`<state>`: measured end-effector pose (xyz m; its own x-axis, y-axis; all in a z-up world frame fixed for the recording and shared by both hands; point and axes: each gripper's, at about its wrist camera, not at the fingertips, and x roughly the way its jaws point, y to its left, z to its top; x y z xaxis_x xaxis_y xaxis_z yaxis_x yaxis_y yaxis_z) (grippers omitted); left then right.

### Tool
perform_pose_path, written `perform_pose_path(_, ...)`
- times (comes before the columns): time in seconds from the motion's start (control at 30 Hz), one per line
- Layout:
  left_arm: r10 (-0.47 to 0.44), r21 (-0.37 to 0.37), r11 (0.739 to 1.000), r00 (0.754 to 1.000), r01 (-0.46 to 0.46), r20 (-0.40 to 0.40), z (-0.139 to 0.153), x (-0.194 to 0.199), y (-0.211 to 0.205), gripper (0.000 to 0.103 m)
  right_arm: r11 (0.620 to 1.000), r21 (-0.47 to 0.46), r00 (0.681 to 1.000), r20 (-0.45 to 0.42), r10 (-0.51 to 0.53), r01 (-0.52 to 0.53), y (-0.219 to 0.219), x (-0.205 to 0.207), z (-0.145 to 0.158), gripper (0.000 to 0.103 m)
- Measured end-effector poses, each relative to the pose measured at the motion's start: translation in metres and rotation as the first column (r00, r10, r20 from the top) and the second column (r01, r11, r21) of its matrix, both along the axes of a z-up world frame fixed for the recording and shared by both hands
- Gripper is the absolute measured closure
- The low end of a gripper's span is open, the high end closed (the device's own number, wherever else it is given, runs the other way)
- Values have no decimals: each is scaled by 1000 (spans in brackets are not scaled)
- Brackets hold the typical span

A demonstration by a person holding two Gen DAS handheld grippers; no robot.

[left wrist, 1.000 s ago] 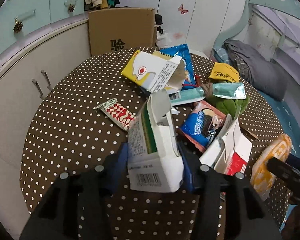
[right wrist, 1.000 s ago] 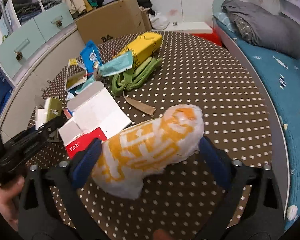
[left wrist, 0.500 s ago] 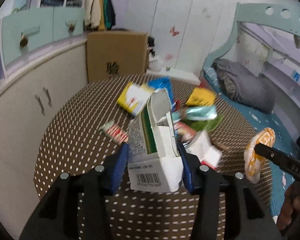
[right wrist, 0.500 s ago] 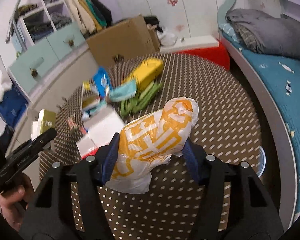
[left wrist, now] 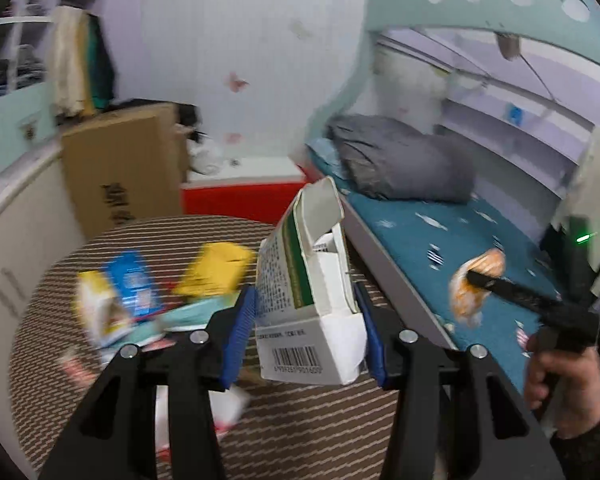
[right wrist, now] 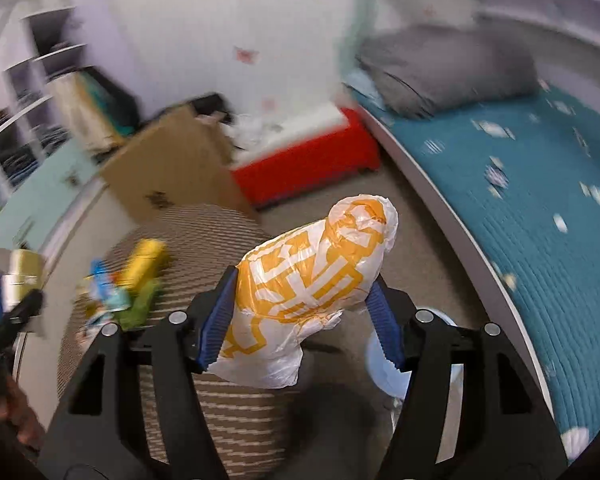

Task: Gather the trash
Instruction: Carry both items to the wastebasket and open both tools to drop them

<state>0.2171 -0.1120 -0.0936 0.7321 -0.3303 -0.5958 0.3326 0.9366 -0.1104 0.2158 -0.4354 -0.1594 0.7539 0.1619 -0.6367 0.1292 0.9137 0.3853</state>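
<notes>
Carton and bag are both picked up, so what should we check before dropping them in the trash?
1. Left gripper shut on the carton: ok.
2. Right gripper shut on the orange-and-white bag: ok.
3. Both lifted off the table: ok.
4. Trash bin located: cannot tell; only a pale blue rim shows below the right gripper.
5. All trash collected: not ok; wrappers remain on the table.

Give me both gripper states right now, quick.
Left gripper: closed on the opened white carton.
Right gripper: closed on the crumpled white-and-orange plastic bag.
</notes>
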Motion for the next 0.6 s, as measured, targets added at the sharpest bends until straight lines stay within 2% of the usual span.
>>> perform_pose_path(0.17,-129,31,991,987,133,-90,-27,44,-81,55,993,60,980,-178,-88,100,-56,29,-78,41)
perform_pose_path(0.37,-242,79,962,950,262,-199,-67,81,-159,55,976,141,924,-368,-104,165,-90,66,-179,39)
perform_pose_path(0.43,-270,90,950,933,298,-238,-83,92,-182,55,969,166,906,-411,-100,182,-100,76,-207,34)
perform_pose_path(0.53,-298,108,933,907,342,-298,-107,108,-211,55,958,201,875,-476,-87,204,-110,87,-243,21)
perform_pose_path(0.6,-312,118,923,890,367,-332,-122,115,-226,55,944,233,865,-493,-92,233,-121,90,-259,19)
